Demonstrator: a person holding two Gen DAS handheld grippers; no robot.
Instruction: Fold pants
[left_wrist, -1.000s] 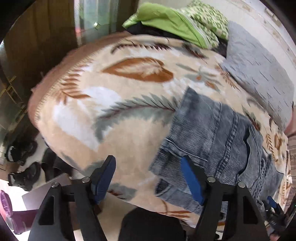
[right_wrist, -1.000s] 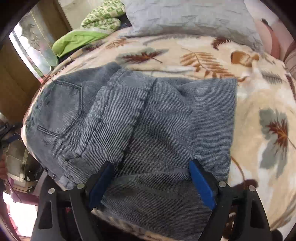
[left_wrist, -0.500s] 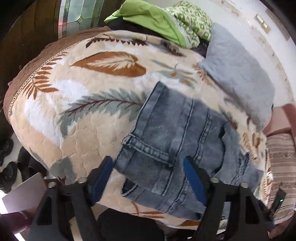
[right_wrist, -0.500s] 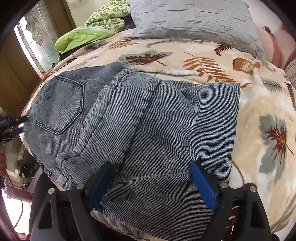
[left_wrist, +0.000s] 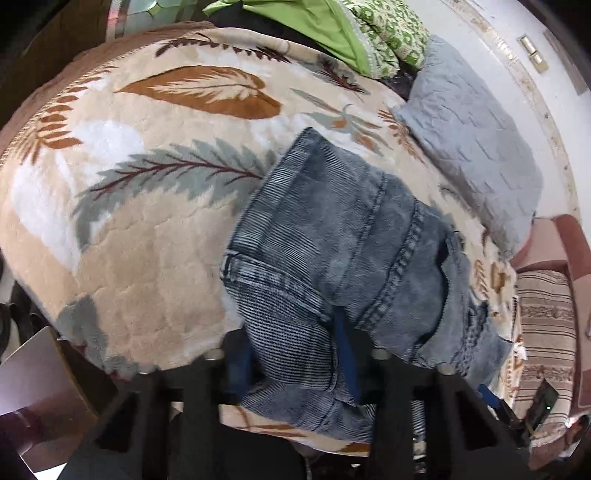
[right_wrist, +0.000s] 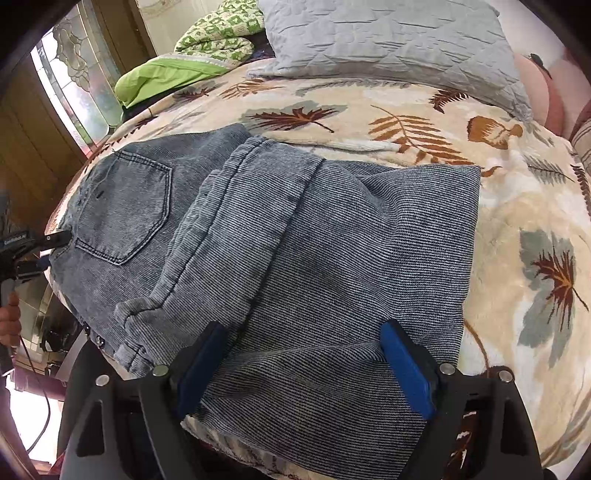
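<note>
Grey-blue denim pants (left_wrist: 332, 258) lie folded on a leaf-patterned blanket (left_wrist: 147, 221). In the left wrist view my left gripper (left_wrist: 295, 354) has its blue pads narrowed around the waistband end of the pants, with cloth between them. In the right wrist view the pants (right_wrist: 295, 240) lie flat, back pocket at the left, legs folded over. My right gripper (right_wrist: 303, 354) is open, its pads wide apart over the near fold edge. The left gripper (right_wrist: 55, 240) shows at the far left, at the waistband.
A grey quilted pillow (right_wrist: 388, 37) and a green bedding pile (right_wrist: 192, 62) lie at the far side of the bed. A striped cushion (left_wrist: 546, 332) is at the right. The bed edge, a window and a wooden wall are at the left.
My left gripper moved forward onto the waistband end and closed its pads on the cloth. The right gripper stayed open and barely shifted.
</note>
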